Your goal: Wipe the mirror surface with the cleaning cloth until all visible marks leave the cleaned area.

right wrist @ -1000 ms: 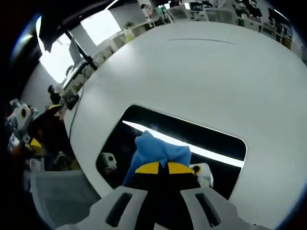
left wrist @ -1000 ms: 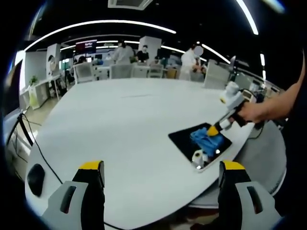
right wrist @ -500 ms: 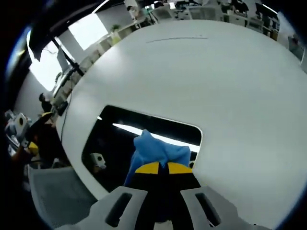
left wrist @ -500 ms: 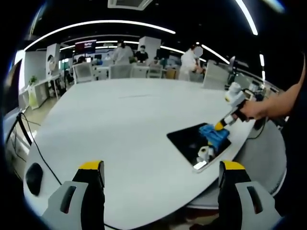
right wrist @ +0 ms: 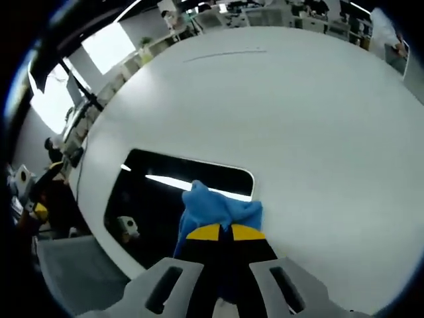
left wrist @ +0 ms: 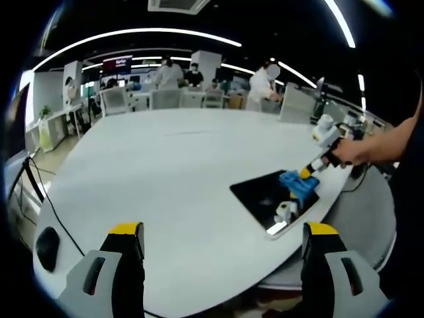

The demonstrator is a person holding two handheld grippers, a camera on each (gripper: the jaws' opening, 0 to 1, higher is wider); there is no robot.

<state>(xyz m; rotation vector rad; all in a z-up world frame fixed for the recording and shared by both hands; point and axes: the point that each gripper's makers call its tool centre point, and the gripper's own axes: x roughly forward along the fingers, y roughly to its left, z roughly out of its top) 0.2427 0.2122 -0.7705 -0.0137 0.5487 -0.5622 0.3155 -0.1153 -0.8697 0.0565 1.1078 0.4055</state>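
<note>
A dark rectangular mirror (left wrist: 265, 195) (right wrist: 159, 192) lies flat on the white table near its right edge. My right gripper (right wrist: 218, 232) (left wrist: 307, 173) is shut on a blue cleaning cloth (right wrist: 222, 211) (left wrist: 298, 186), pressing it on the mirror's right end. A person's hand holds that gripper at the right of the left gripper view. The mirror reflects a ceiling light strip and a small white object. My left gripper (left wrist: 222, 238) hangs open above the near table edge, well left of the mirror, holding nothing.
The large white oval table (left wrist: 172, 165) stretches far ahead. A black cable (left wrist: 46, 199) and a dark round object (left wrist: 50, 246) lie at its left edge. People and desks stand at the far end of the room. A grey chair (right wrist: 73, 271) sits below the table edge.
The right gripper has dragged the blue cloth across the mirror toward its right end. The left gripper has stayed put.
</note>
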